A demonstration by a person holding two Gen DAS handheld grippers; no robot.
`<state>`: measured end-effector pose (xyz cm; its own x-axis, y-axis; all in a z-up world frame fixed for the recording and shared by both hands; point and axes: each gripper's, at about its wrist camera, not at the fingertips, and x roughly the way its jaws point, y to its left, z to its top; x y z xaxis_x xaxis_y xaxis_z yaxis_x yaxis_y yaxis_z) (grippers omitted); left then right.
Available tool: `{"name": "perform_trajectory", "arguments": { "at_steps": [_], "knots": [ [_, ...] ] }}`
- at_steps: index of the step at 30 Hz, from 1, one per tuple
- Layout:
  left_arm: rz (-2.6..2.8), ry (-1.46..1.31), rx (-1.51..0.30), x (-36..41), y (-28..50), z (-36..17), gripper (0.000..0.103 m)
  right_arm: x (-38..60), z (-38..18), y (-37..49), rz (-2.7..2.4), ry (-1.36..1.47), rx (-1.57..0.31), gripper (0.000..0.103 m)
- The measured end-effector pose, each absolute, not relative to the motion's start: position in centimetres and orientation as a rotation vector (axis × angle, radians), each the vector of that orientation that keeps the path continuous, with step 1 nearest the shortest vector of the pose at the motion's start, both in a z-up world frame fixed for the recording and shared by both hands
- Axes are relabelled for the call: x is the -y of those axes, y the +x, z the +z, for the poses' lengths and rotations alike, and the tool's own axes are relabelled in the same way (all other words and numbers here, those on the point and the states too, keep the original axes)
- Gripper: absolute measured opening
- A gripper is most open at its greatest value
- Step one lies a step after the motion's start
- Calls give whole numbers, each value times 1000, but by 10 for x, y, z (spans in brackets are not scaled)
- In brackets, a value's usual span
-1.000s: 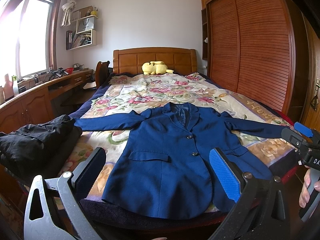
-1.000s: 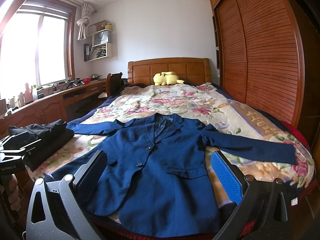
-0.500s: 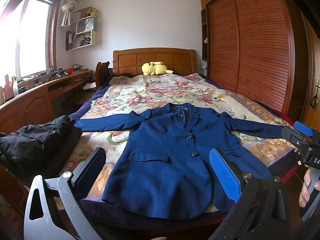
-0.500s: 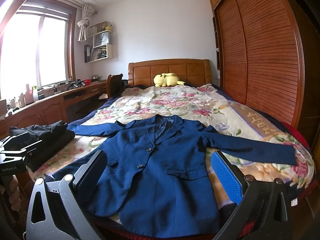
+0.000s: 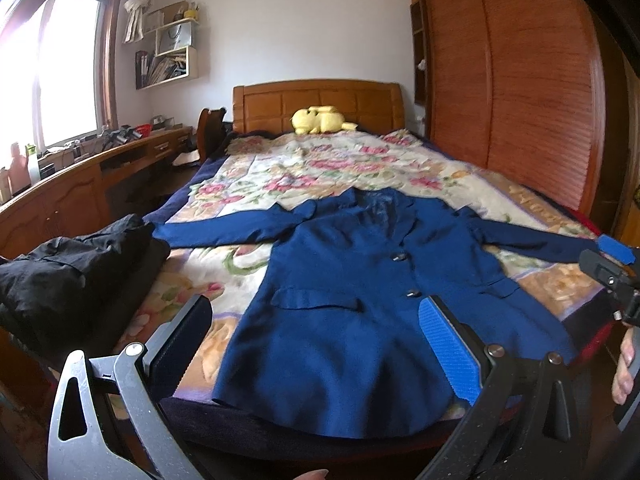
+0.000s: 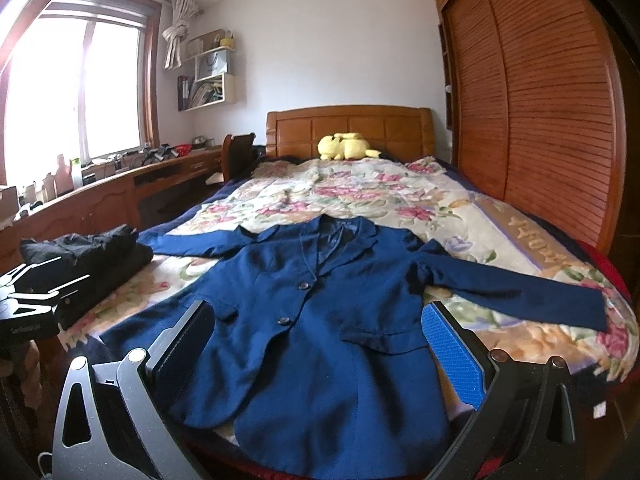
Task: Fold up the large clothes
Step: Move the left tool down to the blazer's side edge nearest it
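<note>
Bedroom, floral bed | blue jacket flat, face up, collar at 12 o'clock, hem toward me, sleeves at 9 and 3 | my left gripper and right gripper released, empty, short of hem | right nearer 3 o'clock sleeve.

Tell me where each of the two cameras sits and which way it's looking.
Left wrist: sits on the open left gripper at the bed's foot, facing the headboard over the blue blazer; right gripper at right edge.
Right wrist: on the open right gripper, same direction; left gripper at left edge.
Shared: blazer, black clothes pile, yellow plush.
</note>
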<state>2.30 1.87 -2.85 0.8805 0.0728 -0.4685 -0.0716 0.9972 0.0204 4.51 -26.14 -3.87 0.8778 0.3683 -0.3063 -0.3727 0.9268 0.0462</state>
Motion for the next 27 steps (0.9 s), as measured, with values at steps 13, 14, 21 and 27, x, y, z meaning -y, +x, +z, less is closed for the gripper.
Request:
{"name": "perform_trajectory", "arguments": {
  "at_steps": [13,14,21,27],
  "knots": [
    [157,1,-569,-59,81,-81,103,238,-66,125,456,-97,-419,103],
    [160,-2,-572,-61,84,-83,103,234,-69,133,457,-112,-424,103],
    [168,-29,-615,-93,117,-99,103,208,-82,165,486,-145,-458,103],
    [130,-40,-629,-117,149,-100,103,187,-77,200,537,-133,-483,103]
  ]
}}
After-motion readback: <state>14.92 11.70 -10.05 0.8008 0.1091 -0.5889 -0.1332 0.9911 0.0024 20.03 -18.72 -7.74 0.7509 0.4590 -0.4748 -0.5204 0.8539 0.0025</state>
